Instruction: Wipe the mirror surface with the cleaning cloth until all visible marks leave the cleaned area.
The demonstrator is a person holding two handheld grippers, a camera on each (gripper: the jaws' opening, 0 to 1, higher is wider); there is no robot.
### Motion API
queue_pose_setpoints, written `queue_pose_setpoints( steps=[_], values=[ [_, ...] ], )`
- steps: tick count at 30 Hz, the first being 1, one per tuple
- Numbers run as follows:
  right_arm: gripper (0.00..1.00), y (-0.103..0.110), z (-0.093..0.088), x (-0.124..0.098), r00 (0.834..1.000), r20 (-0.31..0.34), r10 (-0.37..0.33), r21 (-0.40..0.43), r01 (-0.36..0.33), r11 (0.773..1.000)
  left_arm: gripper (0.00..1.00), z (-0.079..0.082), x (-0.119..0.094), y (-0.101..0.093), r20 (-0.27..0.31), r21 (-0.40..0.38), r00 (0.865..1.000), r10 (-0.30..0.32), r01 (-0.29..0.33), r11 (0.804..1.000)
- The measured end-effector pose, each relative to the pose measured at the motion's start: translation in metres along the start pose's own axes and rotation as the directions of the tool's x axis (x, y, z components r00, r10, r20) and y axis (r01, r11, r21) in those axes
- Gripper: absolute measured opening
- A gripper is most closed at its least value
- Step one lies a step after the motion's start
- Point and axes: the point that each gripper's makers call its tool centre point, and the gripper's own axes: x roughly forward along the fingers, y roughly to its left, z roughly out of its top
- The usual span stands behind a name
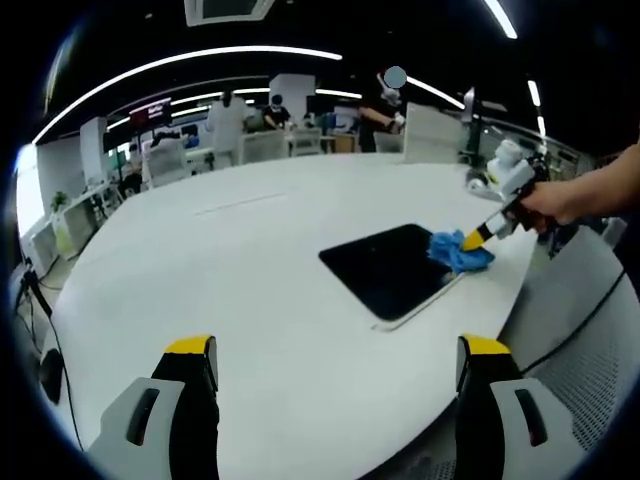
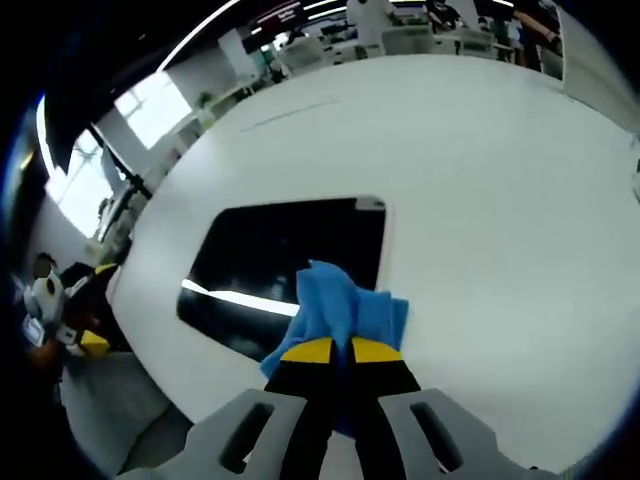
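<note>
- Blue cleaning cloth [image 2: 345,305] is clamped by the right tool [image 2: 333,350], pressed at the mirror [image 2: 270,265] edge, near the table [image 2: 480,180] edge.
- Cloth judged soft, light; best pinched at a bunched fold.
- Left tool [image 1: 335,365] is held spread, empty.

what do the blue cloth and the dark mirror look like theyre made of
Cleaning cloth: soft woven or microfibre fabric, matte blue, judging by its bunched folds. Mirror: glossy glass-like panel with a pale rim; it reflects a bright ceiling light strip. Table: smooth white top, likely laminate, faint sheen.
</note>
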Motion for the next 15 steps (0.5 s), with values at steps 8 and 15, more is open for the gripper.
queue_pose_setpoints(
  steps=[8,15],
  values=[
    [0.00,0.000,0.000,0.000,1.000,-0.003,-0.005,0.018,0.005,1.000,0.99,0.007,-0.003,-0.001,0.028,-0.051,1.000,-0.005,0.006,0.999],
    [0.00,0.001,0.000,0.000,1.000,-0.013,0.001,0.031,-0.001,1.000,0.99,0.016,-0.007,-0.012,0.066,-0.104,0.996,-0.055,0.062,0.993]
  ],
)
